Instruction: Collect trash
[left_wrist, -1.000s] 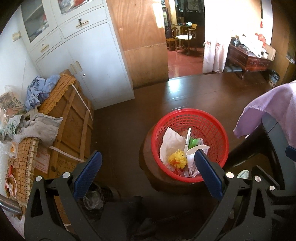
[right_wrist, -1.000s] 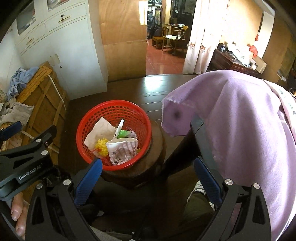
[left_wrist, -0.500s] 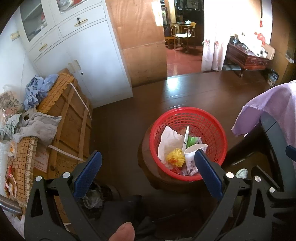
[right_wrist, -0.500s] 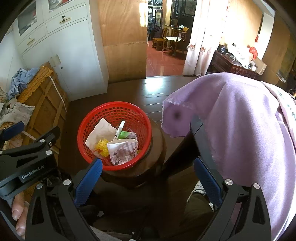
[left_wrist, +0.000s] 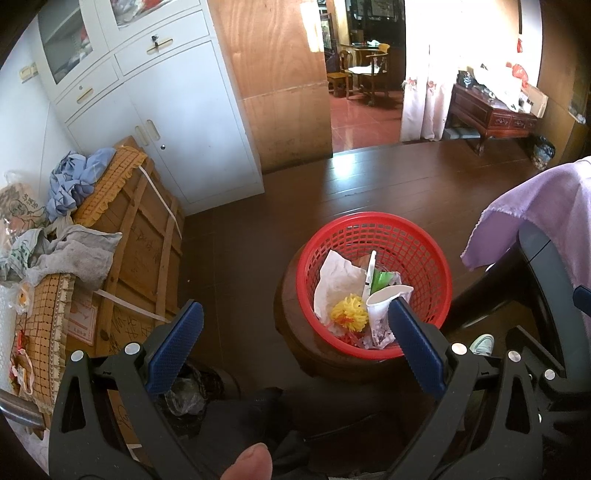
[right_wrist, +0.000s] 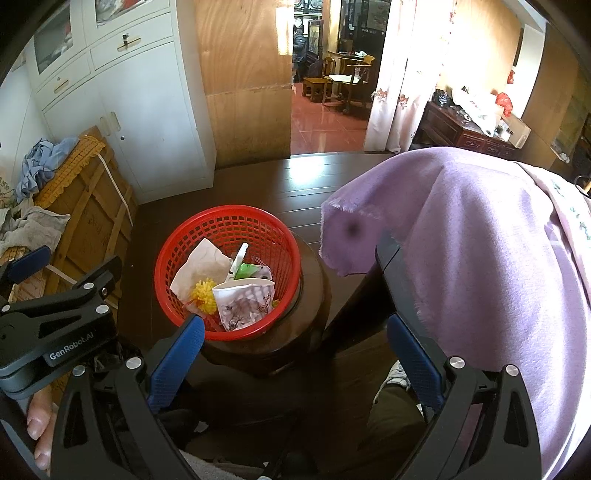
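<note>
A red mesh basket stands on a round dark wooden stool. Inside it lie crumpled white paper, a yellow pompom, a squashed paper cup, a green wrapper and a white stick. My left gripper hovers above and in front of the basket, open and holding nothing. My right gripper is open too, near the stool's front edge, nothing between its fingers. The left gripper's body shows at the lower left of the right wrist view.
A table under a purple cloth stands right of the stool. A wooden crate piled with clothes and mats sits at left by a white cabinet. Dark wood floor leads to a doorway. A thumb shows at the bottom.
Both views have shifted slightly, and a thumb has come into the left wrist view at the bottom. The basket's contents and both open grippers are unchanged.
</note>
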